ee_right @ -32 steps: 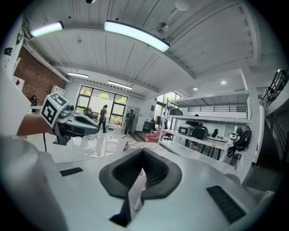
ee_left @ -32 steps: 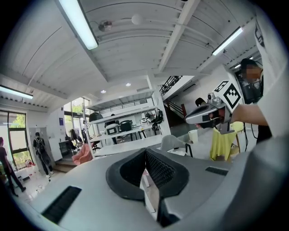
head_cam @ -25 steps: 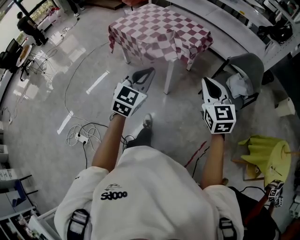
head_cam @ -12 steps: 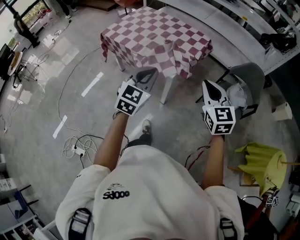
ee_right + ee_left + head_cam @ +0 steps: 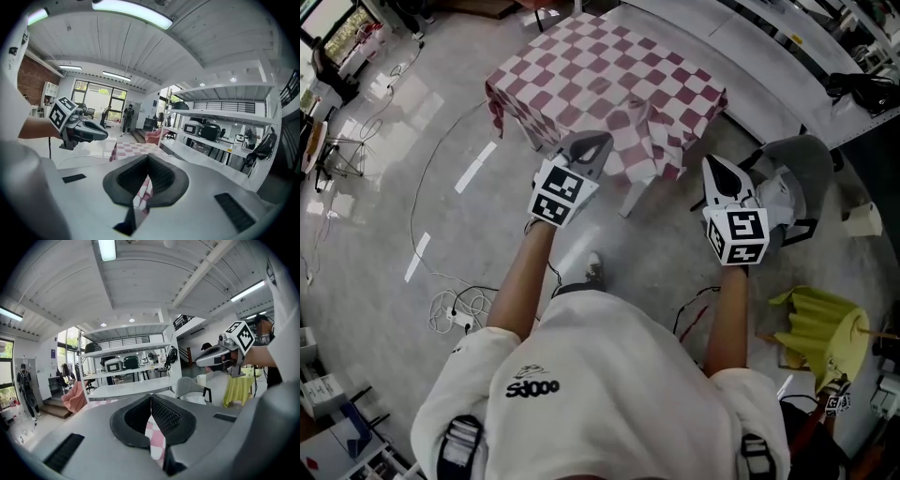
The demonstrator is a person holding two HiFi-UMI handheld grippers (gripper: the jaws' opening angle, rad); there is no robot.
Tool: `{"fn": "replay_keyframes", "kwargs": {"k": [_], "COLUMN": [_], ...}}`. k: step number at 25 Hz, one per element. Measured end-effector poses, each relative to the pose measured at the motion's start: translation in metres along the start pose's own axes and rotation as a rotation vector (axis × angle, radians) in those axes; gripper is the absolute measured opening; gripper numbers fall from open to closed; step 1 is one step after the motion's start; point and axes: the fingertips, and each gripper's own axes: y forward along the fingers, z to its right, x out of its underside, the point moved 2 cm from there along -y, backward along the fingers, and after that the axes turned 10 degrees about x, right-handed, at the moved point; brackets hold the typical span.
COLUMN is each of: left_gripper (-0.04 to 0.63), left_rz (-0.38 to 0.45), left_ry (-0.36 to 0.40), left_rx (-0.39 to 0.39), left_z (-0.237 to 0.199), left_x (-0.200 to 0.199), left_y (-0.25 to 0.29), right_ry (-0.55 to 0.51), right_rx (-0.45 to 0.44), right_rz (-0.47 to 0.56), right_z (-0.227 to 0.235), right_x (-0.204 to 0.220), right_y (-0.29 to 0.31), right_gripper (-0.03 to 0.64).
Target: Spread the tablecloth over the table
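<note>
My left tongs (image 5: 589,142) and right tongs (image 5: 711,164) are both pressed together on nothing, held out side by side. The red-and-white checked tablecloth (image 5: 609,80) lies over the square, white-legged tabletop (image 5: 630,199) just ahead. Its soft near corner is bunched in folds and hangs low. Glossy grey floor (image 5: 459,244) lies open to my left. A grey moulded chair (image 5: 802,150) crowds the right side, near the right tongs.
</note>
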Motion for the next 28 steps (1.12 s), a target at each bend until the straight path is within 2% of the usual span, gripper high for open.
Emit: {"fn": "replay_keyframes", "kwargs": {"k": [9,11,13,15,19,28], "left_gripper": [0.031,0.032,0.042,0.137,0.193,0.213], "left_rz": [0.004,-0.016,-0.047,-0.097,-0.215,-0.361], "left_ry": [-0.073,-0.098,-0.13,-0.156,-0.186,-0.314], "left_rx": [0.098,0.132,0.163,0.196,0.253,0.249], "left_z": [-0.046,-0.05,-0.047,-0.04,-0.023,0.004], "left_x": [0.03,0.042,0.057,0.075,0.115,0.181], "left_y": [0.042,0.054,0.066,0.077,0.101,0.154], "right_ry": [0.065,0.062,0.06,0.068,0.095,0.158], "right_rx": [-0.01,-0.029,-0.062,-0.096,-0.157,-0.332], "right_rz": [-0.049,-0.085,-0.131,-0.176,-0.26,-0.467], "right_z": [0.0,-0.002,-0.005,-0.008,-0.006,-0.006], "right_x": [0.016,0.026,0.04,0.058,0.099,0.202], "right_y": [0.068,0.082,0.092,0.101,0.123,0.165], "right_gripper": [0.023,0.047,0.088,0.114,0.137,0.14]}}
